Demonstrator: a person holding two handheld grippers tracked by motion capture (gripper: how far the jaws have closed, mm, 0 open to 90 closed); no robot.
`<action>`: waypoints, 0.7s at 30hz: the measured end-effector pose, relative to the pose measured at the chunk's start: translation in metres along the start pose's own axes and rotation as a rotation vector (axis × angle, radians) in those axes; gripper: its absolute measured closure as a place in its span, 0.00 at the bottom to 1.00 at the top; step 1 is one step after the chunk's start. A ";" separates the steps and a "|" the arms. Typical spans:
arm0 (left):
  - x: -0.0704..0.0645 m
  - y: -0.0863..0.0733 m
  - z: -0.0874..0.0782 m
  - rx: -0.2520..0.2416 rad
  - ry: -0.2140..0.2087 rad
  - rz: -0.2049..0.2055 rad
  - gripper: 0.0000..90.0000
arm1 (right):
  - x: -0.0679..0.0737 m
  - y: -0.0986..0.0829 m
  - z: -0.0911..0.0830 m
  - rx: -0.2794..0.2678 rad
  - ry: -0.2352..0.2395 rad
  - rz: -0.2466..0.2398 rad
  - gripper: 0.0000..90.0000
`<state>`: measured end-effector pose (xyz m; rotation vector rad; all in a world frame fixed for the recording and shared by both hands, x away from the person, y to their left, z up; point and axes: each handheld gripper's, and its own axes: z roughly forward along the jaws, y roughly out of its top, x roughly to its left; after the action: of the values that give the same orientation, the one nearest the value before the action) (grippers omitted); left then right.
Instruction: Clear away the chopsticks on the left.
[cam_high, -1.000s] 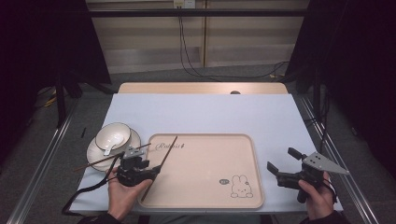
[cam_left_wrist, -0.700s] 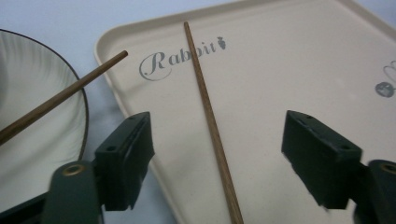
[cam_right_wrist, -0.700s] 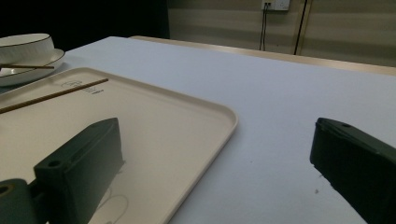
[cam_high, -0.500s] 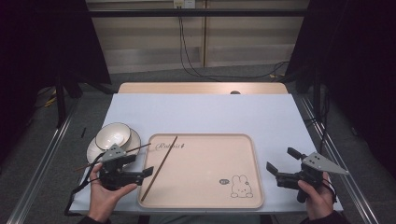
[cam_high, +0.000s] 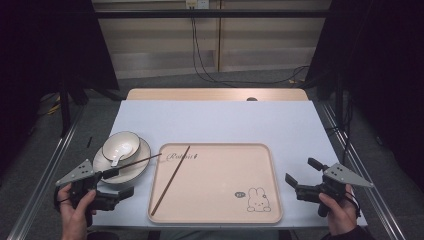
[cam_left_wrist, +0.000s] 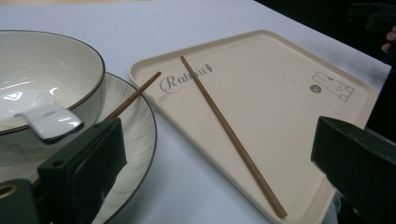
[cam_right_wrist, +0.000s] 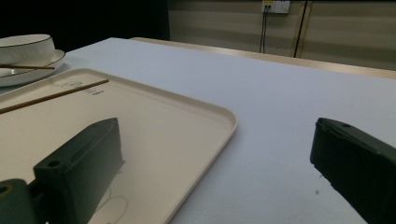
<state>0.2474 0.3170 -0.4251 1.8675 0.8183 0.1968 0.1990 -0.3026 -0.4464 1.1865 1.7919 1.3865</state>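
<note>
High view puts our left gripper (cam_high: 112, 184) at about seven o'clock on the table, off the tray's left edge, jaws apart and holding nothing. Our right gripper (cam_high: 303, 177) sits at about four o'clock, just beside the tray's right edge, jaws likewise spread and empty.

Between them lies the beige tray (cam_high: 220, 200) with a rabbit drawing (cam_high: 256, 200) near its right front corner. One chopstick (cam_high: 171, 179) lies slantwise on the tray's left part. A second chopstick (cam_high: 136, 162) rests across the plate (cam_high: 142, 155), its tip reaching over the tray's left rim. The bowl (cam_high: 121, 145) stands on that plate at nine o'clock, with a white spoon (cam_high: 118, 155) in it.

Left gripper view adds what the high view cannot: the spoon's handle (cam_left_wrist: 49, 122) juts over the bowl's rim, and the word "Rabbit" (cam_left_wrist: 184, 78) reads clearly beside the lying chopstick (cam_left_wrist: 229, 135). Right gripper view shows the tray's raised rim (cam_right_wrist: 231, 122) from low down and the bare white table (cam_right_wrist: 280, 116) beyond, with the bowl (cam_right_wrist: 25, 44) far off at ten o'clock.

Against the frame a second ago, our left gripper has drawn back from the tray's left front corner to the table beside the plate. The right gripper has stayed where it was.
</note>
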 end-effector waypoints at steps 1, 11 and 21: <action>0.000 0.000 0.000 0.000 0.000 0.000 0.03 | 0.000 0.000 0.000 0.000 0.000 0.000 0.02; 0.036 -0.010 -0.027 -0.011 0.061 0.033 0.04 | 0.000 0.000 0.000 0.000 0.001 0.000 0.02; 0.071 -0.009 -0.014 0.086 0.035 0.098 0.07 | -0.001 0.000 0.000 0.002 -0.001 -0.001 0.02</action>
<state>0.2902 0.3734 -0.4424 1.9918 0.7696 0.2603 0.1993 -0.3033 -0.4467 1.1873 1.7926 1.3840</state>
